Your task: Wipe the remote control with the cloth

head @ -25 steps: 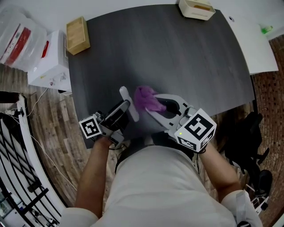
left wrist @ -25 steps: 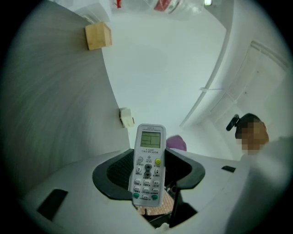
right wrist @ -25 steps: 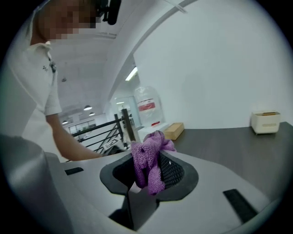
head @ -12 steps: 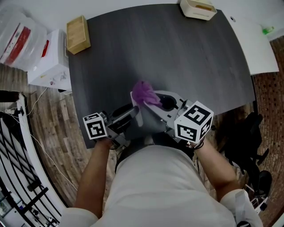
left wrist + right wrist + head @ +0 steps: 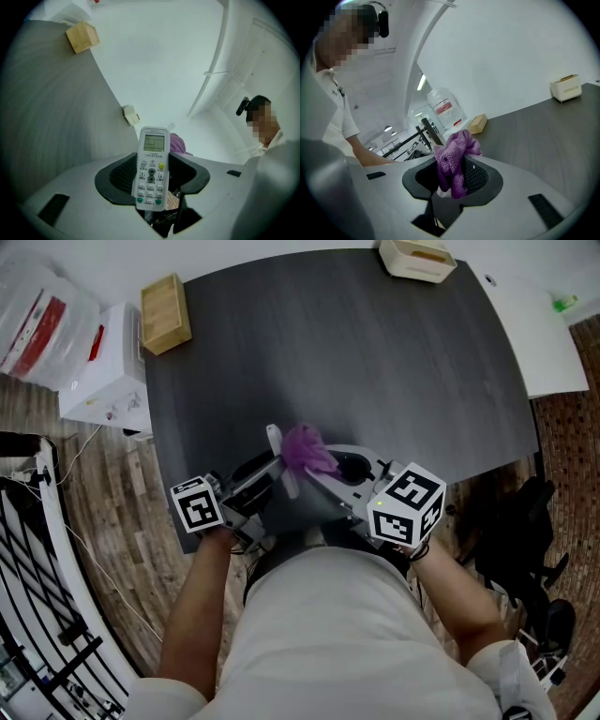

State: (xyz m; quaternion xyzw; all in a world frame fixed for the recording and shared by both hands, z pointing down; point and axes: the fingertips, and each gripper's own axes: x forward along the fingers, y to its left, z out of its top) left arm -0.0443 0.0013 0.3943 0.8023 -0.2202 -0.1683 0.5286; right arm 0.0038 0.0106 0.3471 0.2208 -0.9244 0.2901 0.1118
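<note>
Already done: we held the remote control (image 5: 151, 161) upright in the left gripper (image 5: 152, 180), jaws pinching its lower sides, over the near edge of the dark table (image 5: 375, 352).
Cloth: the right gripper (image 5: 454, 180) was clamped tight on the bunched purple cloth (image 5: 451, 161).
Contact: the cloth seemed to touch the remote's back, near its top.
Left to do: we judged the wiping under way, with the button face not covered.

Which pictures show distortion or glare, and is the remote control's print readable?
Head view: even light, sharp; the dark table bows slightly at its edges. Left gripper view: strong fisheye inside a dark round border; the remote control is sharp, yet its button print is too small to read. Right gripper view: the same fisheye; the purple cloth is sharp, the wall behind is washed out.
</note>
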